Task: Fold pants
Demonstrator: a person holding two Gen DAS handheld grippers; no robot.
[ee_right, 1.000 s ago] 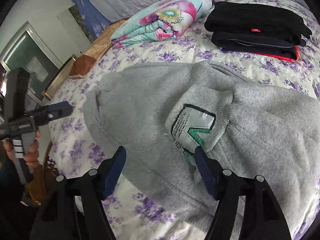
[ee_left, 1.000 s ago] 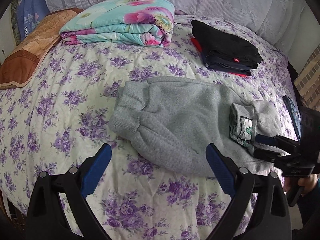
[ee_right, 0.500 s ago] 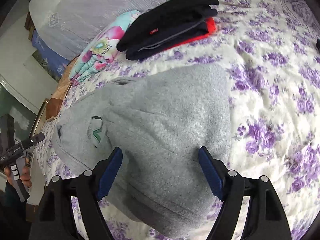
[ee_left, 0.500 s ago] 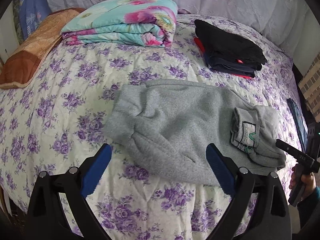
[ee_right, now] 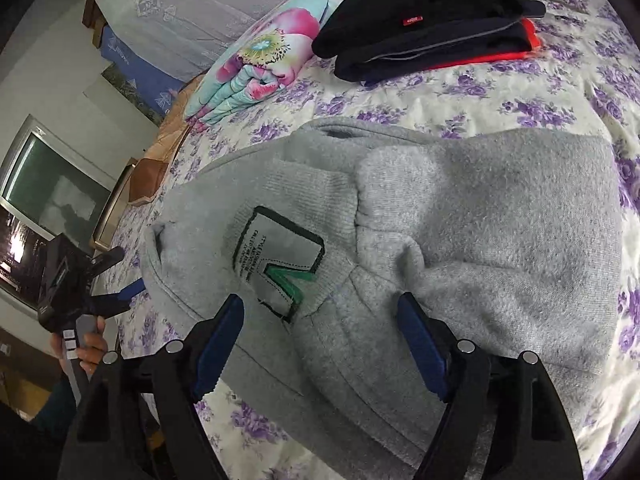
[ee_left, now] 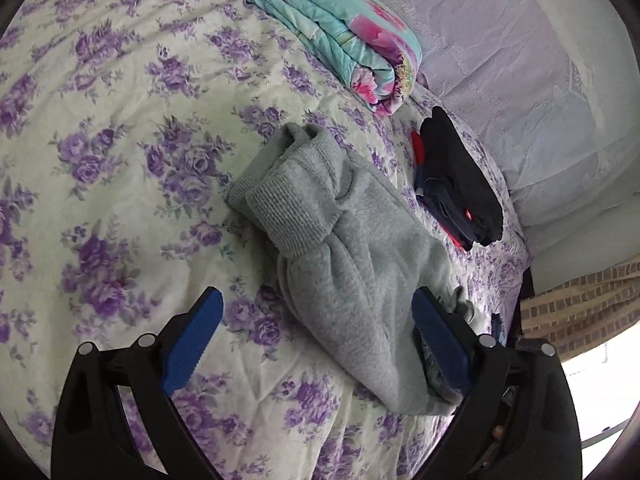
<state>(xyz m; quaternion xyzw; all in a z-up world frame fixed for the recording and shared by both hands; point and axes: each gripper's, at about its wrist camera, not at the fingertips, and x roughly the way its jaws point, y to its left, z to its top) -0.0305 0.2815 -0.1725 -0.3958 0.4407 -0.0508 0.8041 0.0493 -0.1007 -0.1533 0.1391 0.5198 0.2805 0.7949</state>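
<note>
Change: left claw swung down and rolled since a second ago, now close over the folded grey fleece pants.
Left claw: wide apart, gripping nothing.
Right claw: opening, pads clear of the fleece.
Pants: bundled mid-bed on the purple-flowered quilt.
Meaning: fold likely nearly finished.
Hidden: pants' underside; waistband edge behind right pad.

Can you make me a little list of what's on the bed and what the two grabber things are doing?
pants: grey pants, folded into a bundle on the flowery bed cover
patch: green and white label showing on top
left gripper: open, over the near end of the pants
right gripper: jaws opening above the pants, gripping nothing
behind: folded flowery quilt, stack of dark clothes
</note>
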